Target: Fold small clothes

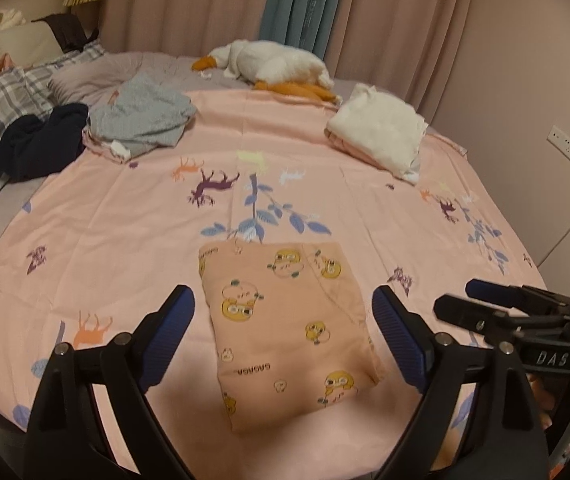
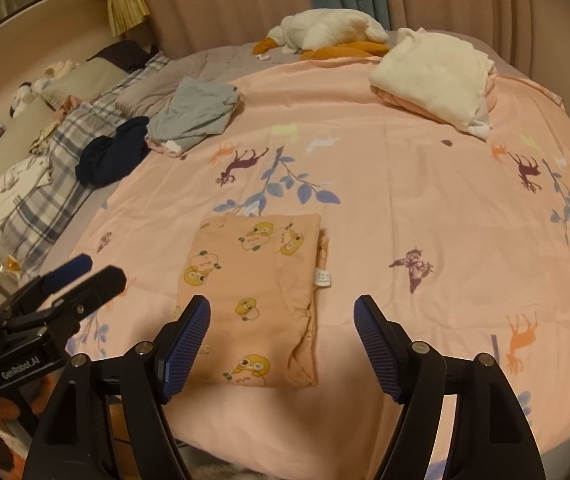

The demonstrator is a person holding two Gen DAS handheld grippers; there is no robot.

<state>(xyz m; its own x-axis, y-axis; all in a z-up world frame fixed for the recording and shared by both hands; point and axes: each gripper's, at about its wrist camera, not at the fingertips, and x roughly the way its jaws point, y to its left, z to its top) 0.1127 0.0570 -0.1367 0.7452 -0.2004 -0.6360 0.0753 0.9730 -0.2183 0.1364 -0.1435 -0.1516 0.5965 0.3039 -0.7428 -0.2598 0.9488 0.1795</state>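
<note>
A small peach garment (image 1: 285,320) (image 2: 253,280) printed with yellow cartoon figures lies folded into a flat rectangle on the pink bedsheet (image 1: 125,220) (image 2: 425,200). My left gripper (image 1: 283,294) hovers just above its near half, open, with one blue-padded finger on each side and no pad touching the cloth. My right gripper (image 2: 282,304) is open too, over the garment's near right edge, where a white label shows. Each gripper also appears at the edge of the other view: the right gripper (image 1: 459,298) beside the garment's right, the left gripper (image 2: 101,268) at its left.
At the far left lie a crumpled grey garment (image 1: 141,120) (image 2: 197,112) and a navy one (image 1: 41,144) (image 2: 113,156). A folded white-and-pink stack (image 1: 381,132) (image 2: 433,80) sits far right. A plush goose (image 1: 277,60), plaid pillows (image 1: 1,120) and curtains border the bed.
</note>
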